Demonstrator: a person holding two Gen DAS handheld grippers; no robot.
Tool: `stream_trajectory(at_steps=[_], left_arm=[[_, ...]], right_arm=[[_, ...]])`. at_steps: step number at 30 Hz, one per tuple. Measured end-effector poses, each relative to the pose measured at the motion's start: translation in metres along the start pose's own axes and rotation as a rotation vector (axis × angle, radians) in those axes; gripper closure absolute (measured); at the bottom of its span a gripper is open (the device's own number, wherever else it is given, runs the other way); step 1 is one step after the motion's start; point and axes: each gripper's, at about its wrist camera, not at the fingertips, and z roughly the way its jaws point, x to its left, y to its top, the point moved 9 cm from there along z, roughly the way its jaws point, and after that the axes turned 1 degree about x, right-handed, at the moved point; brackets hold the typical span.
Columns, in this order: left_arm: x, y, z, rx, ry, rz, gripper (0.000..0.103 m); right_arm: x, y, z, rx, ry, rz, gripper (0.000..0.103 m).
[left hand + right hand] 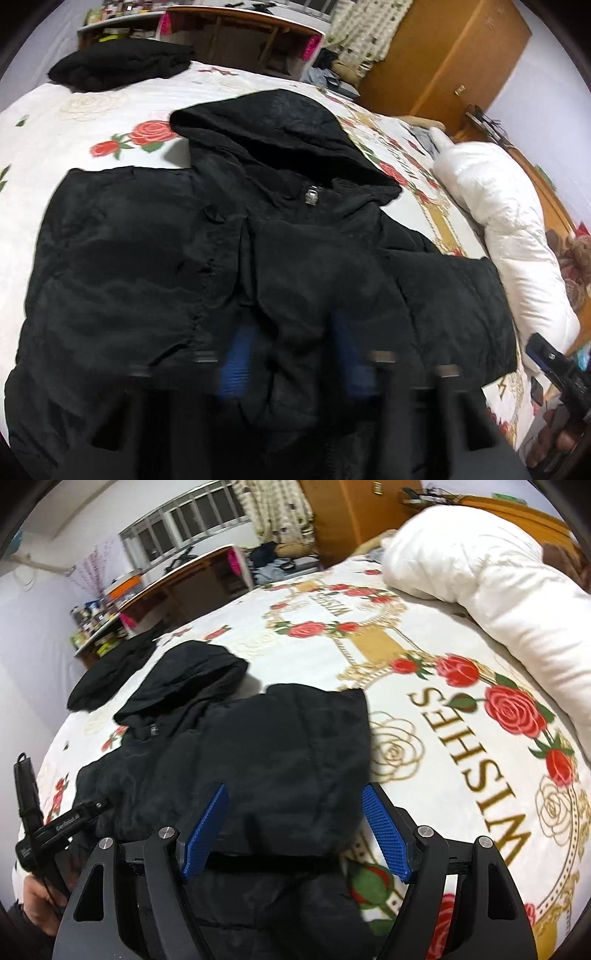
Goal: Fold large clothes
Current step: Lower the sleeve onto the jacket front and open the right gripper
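A black hooded jacket [258, 258] lies flat on the bed, hood [280, 136] away from me, zipper pull at the collar, both sleeves folded in over the body. My left gripper [291, 354] hovers over the jacket's lower middle, blurred, its blue pads apart and nothing between them. In the right wrist view the jacket [258, 757] lies ahead and left. My right gripper [295, 830] is open over the jacket's right hem edge, blue pads wide apart, empty. The left gripper's body [55, 830] shows at the lower left there.
The bed has a white sheet with red roses [443, 720] and the word WISHES. A folded black garment [122, 64] lies at the far corner. A white rolled duvet [509, 229] runs along the right side. A desk [240, 29] and wooden wardrobe [443, 55] stand beyond.
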Motion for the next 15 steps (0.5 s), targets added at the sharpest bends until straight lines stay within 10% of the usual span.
stream_trajectory(at_steps=[5, 8, 15], left_arm=[[-0.015, 0.024, -0.047, -0.127, 0.034, 0.114, 0.094], [-0.001, 0.039, -0.074, -0.185, 0.061, 0.115, 0.093], [0.061, 0.026, -0.061, -0.122, 0.155, 0.054, 0.093]], right_arm=[[-0.006, -0.002, 0.001, 0.006, 0.004, 0.019, 0.039], [0.003, 0.007, -0.005, -0.018, 0.022, -0.016, 0.063], [0.042, 0.02, 0.021, -0.022, 0.084, -0.079, 0.074]])
